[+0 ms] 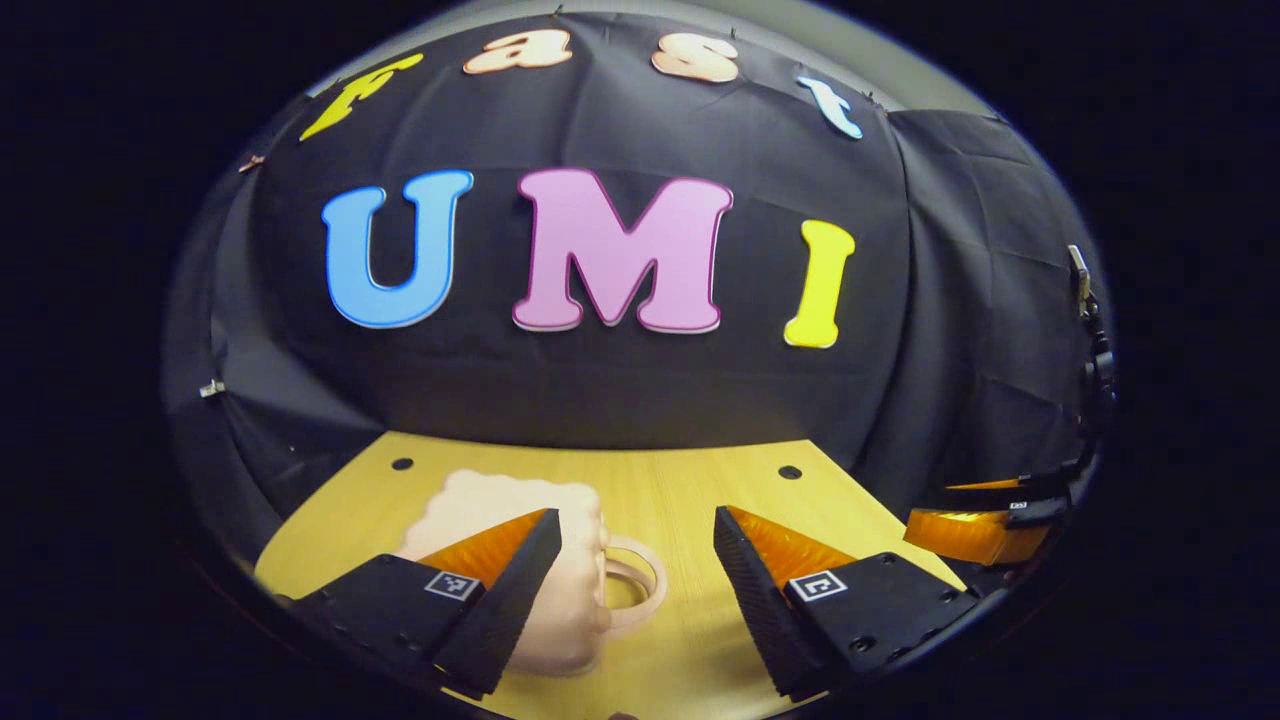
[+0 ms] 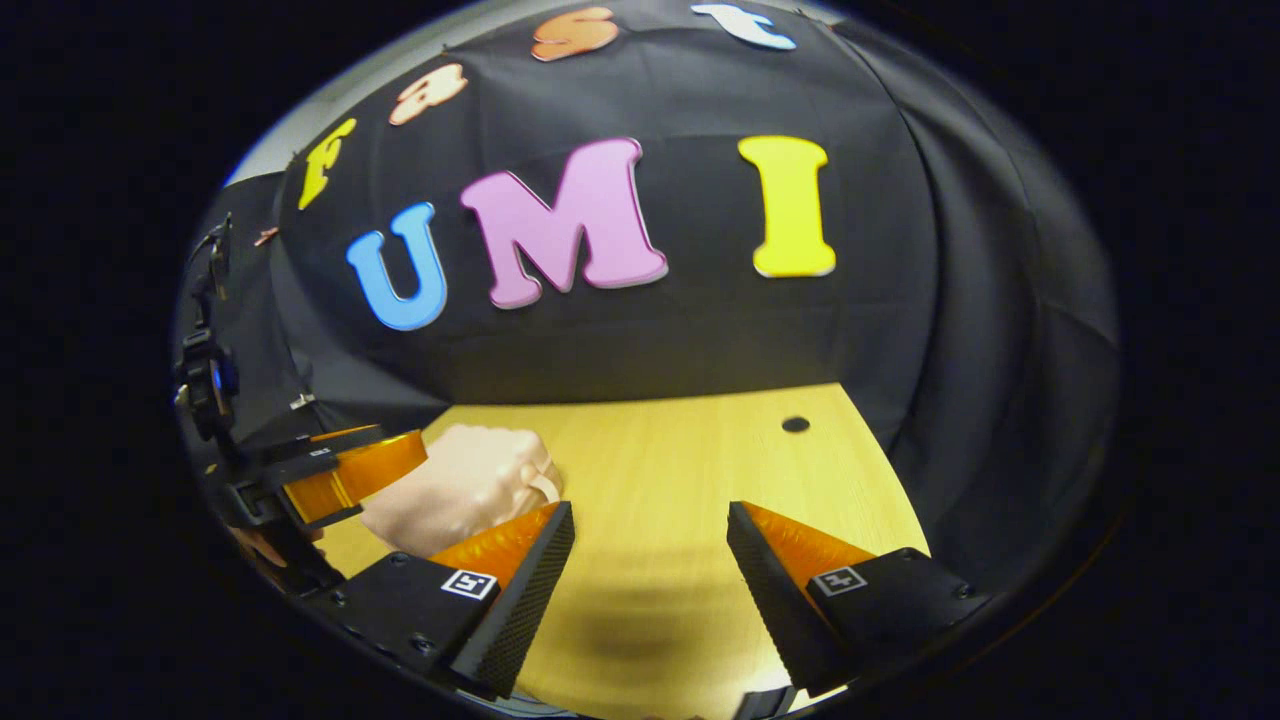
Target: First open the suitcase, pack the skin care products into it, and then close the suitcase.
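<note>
The wooden worktop (image 1: 680, 480) carries the pale, closed suitcase (image 1: 560, 600) with its loop handle (image 1: 635, 590) facing right, just ahead of the left claw (image 1: 637, 575), while the right claw (image 2: 650, 565) hovers beside it, both wide open and empty, presumably staged for opening.

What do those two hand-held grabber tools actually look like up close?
Each tool ends in two wedge-shaped fingers that taper toward their tips, with ribbed inner faces. The left gripper and the right gripper sit on chunky black bases fixed with small screws. Each base carries a small square black-and-white marker tag. Dark cabling and fittings trail behind the left gripper in the right gripper view.
</note>
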Available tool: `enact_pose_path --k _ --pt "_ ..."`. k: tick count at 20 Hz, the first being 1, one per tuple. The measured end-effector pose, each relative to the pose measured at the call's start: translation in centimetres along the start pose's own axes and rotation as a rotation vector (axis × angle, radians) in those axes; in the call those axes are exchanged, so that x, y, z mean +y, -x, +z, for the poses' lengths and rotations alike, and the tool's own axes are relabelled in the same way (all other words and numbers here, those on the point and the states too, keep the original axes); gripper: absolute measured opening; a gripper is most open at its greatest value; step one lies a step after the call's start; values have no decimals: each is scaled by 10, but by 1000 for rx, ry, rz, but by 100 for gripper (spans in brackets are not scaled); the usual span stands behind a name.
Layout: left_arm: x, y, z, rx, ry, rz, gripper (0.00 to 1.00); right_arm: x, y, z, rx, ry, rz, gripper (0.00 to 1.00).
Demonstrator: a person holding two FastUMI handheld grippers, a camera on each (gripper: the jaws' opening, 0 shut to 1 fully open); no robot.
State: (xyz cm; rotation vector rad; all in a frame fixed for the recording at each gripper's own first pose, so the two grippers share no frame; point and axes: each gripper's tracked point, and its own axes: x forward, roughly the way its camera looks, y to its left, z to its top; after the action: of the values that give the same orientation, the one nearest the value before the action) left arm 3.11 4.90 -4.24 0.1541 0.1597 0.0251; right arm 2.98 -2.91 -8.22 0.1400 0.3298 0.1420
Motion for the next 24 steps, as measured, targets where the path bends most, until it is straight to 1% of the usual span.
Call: enact_pose_path --k 2,5,7,11,15,22,24 --pt "13 29 14 -24 15 1 96 27 8 24 -78 38 20 97" --pt "41 60 32 -62 33 32 96 67 15 53 -174 76 45 97" --pt "55 79 40 -89 43 40 96 82 17 64 -204 80 25 97" --pt "85 106 55 -151 41 71 96 116 11 70 -216 79 26 98" --pt "108 125 48 -146 29 114 96 148 10 73 -238 100 51 98" --pt "124 156 38 -154 34 123 96 192 27 68 -259 127 93 97" --pt "127 161 32 -150 37 124 96 199 31 65 -258 136 101 97"
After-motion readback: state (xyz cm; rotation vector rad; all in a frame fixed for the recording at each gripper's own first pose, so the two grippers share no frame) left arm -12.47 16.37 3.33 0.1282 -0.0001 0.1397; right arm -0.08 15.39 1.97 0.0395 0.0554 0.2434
